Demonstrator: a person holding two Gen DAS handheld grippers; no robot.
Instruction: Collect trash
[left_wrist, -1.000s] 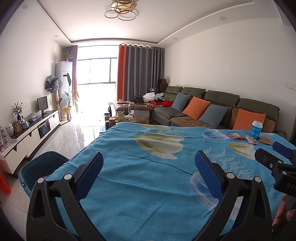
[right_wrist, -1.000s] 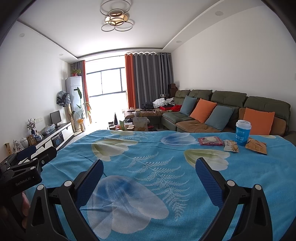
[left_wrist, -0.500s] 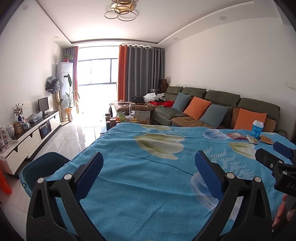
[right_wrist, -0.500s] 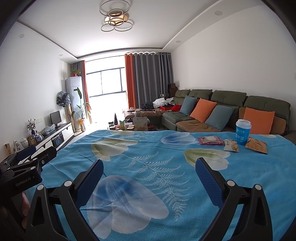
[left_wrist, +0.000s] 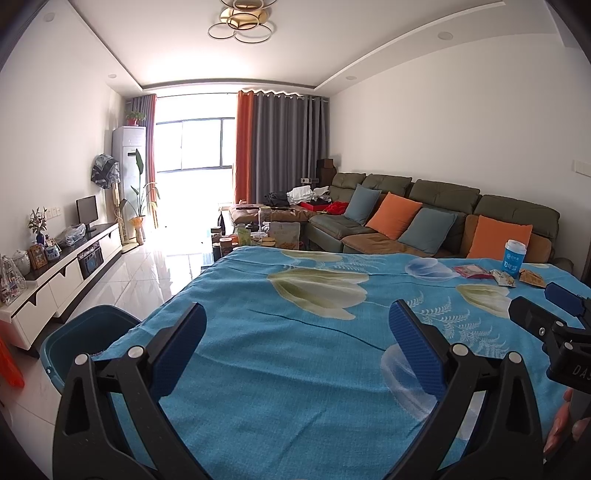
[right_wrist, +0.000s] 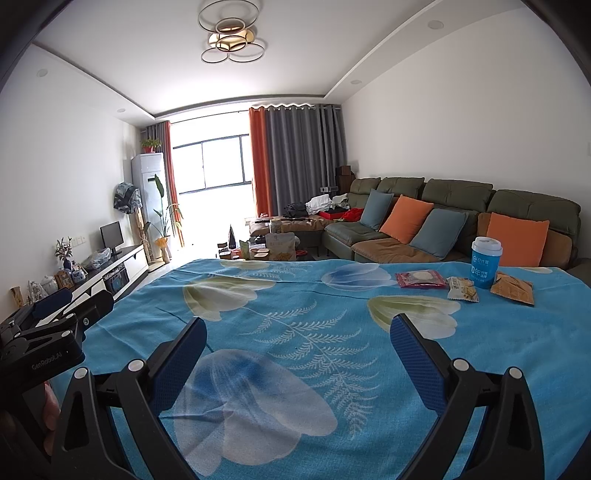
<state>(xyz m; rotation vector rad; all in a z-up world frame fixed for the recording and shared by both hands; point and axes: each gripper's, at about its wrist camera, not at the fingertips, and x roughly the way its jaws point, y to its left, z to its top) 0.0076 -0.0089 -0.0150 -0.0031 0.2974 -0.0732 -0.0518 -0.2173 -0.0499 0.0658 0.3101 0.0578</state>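
On the blue flowered tablecloth (right_wrist: 295, 302), at the far right, stand a blue paper cup (right_wrist: 485, 262) with a white lid, a red snack packet (right_wrist: 421, 278), a white-yellow wrapper (right_wrist: 461, 289) and an orange wrapper (right_wrist: 513, 288). They also show in the left wrist view: cup (left_wrist: 514, 257), red packet (left_wrist: 471, 271). A teal bin (left_wrist: 85, 336) stands on the floor left of the table. My left gripper (left_wrist: 297, 339) is open and empty over the near table. My right gripper (right_wrist: 297, 347) is open and empty, well short of the trash.
A green sofa (right_wrist: 443, 221) with orange and blue cushions runs behind the table at the right. A cluttered coffee table (right_wrist: 273, 247) stands beyond the far edge. A white TV cabinet (left_wrist: 62, 273) lines the left wall over glossy floor.
Almost nothing has changed. Both grippers stay open and hover in nearly the same place, with only a slight drift of view.
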